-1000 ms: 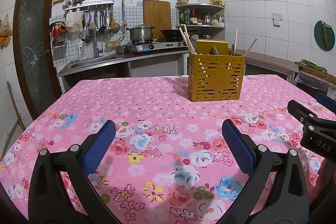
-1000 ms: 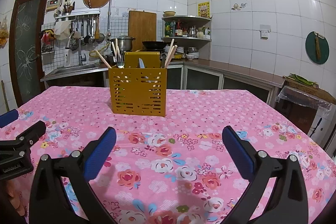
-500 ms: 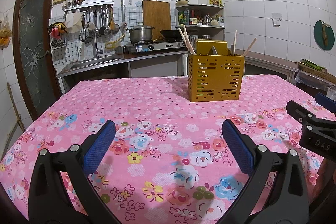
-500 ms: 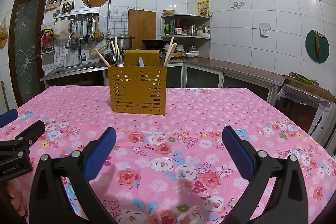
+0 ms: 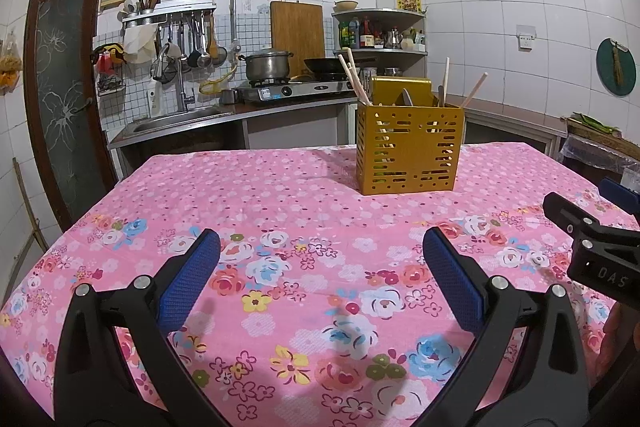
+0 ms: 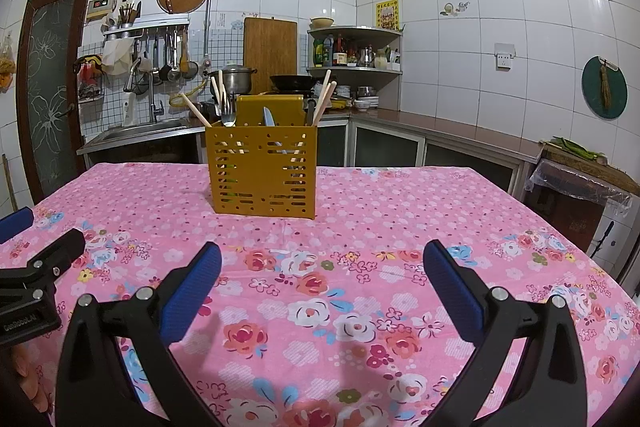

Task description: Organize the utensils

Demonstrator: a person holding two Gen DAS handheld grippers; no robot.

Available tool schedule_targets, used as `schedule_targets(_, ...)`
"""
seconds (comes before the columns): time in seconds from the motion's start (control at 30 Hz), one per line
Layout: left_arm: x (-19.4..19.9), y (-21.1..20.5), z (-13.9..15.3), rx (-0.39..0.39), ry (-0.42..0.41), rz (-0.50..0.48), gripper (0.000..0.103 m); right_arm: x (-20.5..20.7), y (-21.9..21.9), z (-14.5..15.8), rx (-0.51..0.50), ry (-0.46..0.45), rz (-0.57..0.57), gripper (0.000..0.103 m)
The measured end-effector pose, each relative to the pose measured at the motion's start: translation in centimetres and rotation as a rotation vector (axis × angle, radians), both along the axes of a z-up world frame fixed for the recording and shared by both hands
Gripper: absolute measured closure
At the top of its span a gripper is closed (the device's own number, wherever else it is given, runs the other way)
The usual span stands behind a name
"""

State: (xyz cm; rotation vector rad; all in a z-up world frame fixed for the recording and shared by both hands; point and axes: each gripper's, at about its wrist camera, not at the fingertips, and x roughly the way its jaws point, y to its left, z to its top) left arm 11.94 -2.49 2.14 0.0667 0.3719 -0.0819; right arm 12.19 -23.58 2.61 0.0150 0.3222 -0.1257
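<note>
Yellow slotted utensil holder (image 6: pixel 262 173) is stood far on the floral tablecloth (image 6: pixel 360 227); "DAS" is read on the right gripper (image 6: pixel 322 277), and both it and the left gripper (image 5: pixel 320 265) are held spread, empty.

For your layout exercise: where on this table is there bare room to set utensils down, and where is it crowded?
Bare tablecloth spreads between the yellow caddy and both open grippers, left and right, and along the caddy's sides. The only crowding is inside the caddy, packed with chopsticks and cutlery.
</note>
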Motion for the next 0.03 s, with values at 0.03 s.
schedule_targets(0.03, 0.01, 0.01, 0.03, 0.0, 0.0, -0.001, 0.005, 0.01, -0.03, 0.01, 0.001, 0.0, 0.001, 0.004)
